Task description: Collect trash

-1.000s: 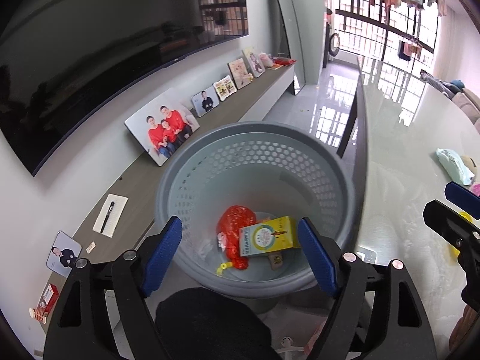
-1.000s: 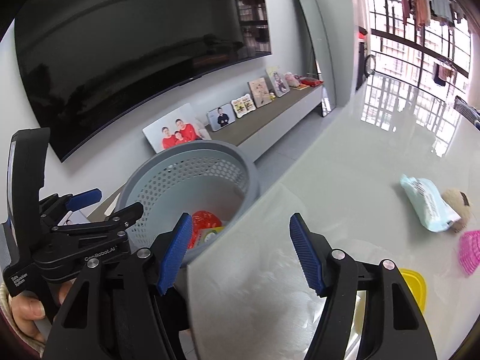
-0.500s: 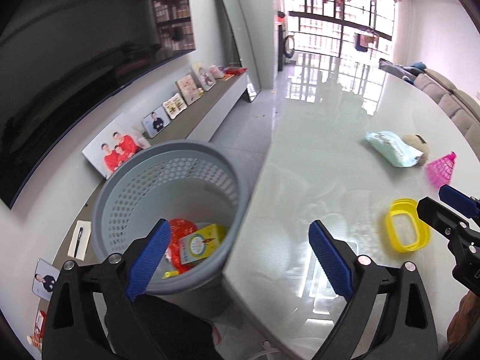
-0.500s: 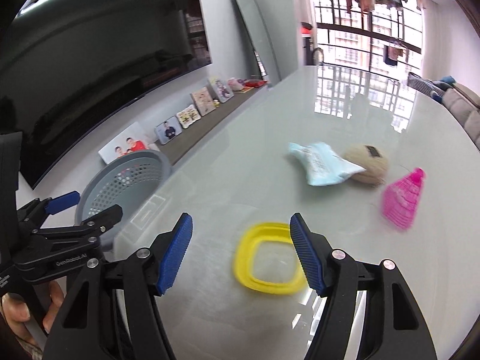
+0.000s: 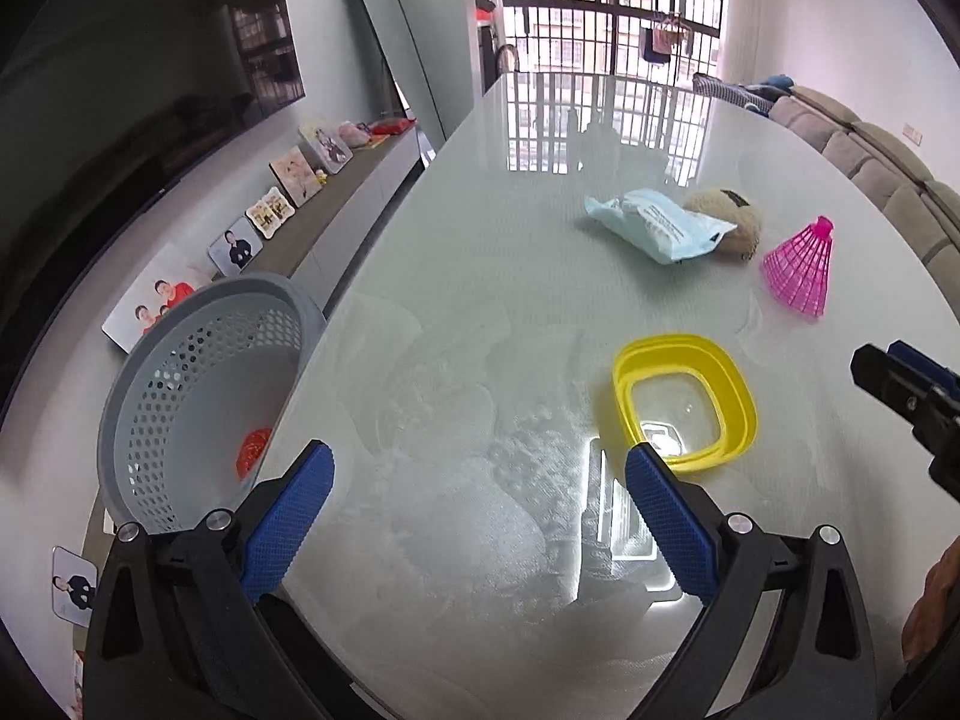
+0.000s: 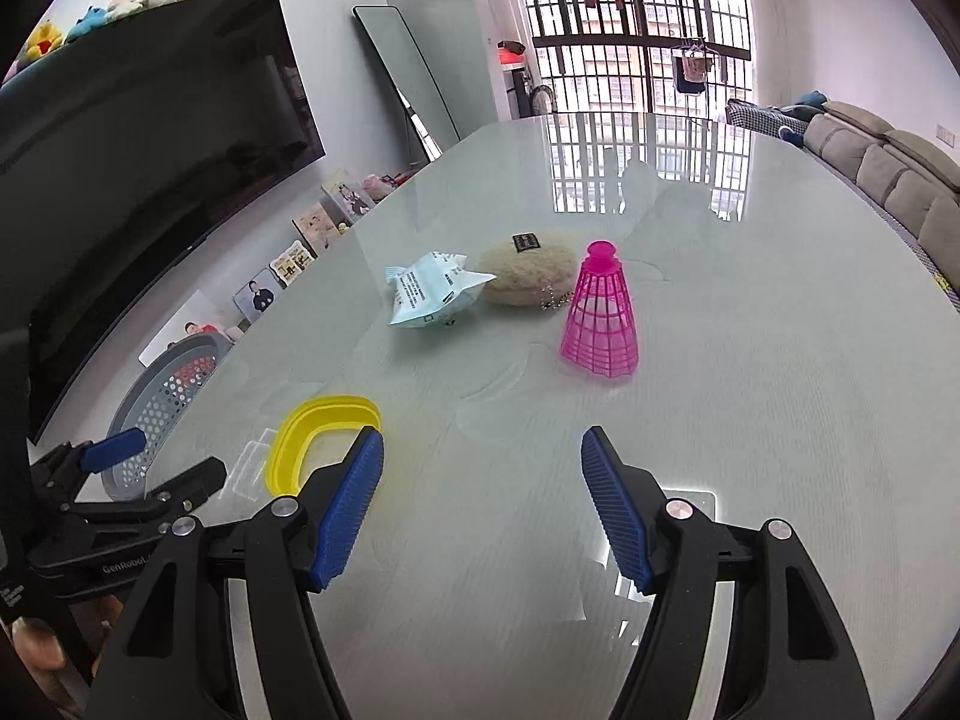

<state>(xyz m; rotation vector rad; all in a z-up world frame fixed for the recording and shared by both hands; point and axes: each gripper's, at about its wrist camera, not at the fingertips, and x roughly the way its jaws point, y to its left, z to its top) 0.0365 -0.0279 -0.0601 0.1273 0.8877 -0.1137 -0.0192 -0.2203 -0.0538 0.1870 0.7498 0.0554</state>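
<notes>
On the glossy table lie a yellow plastic lid frame (image 5: 735,396) (image 6: 324,414), a light blue packet (image 5: 657,228) (image 6: 429,294), a beige fuzzy pouch (image 5: 735,222) (image 6: 528,270) and a pink mesh cone (image 5: 801,270) (image 6: 600,318). The grey perforated basket (image 5: 180,372) (image 6: 162,396) stands beside the table's left edge, with red trash (image 5: 252,450) inside. My left gripper (image 5: 477,453) hovers over the table near the yellow frame; its jaws are opening with nothing between them. My right gripper (image 6: 483,435) is open and empty, short of the pink cone.
A large dark TV (image 6: 150,180) hangs on the left wall above a low cabinet with photo frames (image 5: 240,249). A mirror (image 5: 390,42) leans at the far left. A sofa (image 6: 888,168) runs along the table's right side.
Both grippers swung from over the basket to the right, above the table. The left jaws spread wider. The basket now sits at the left of both views.
</notes>
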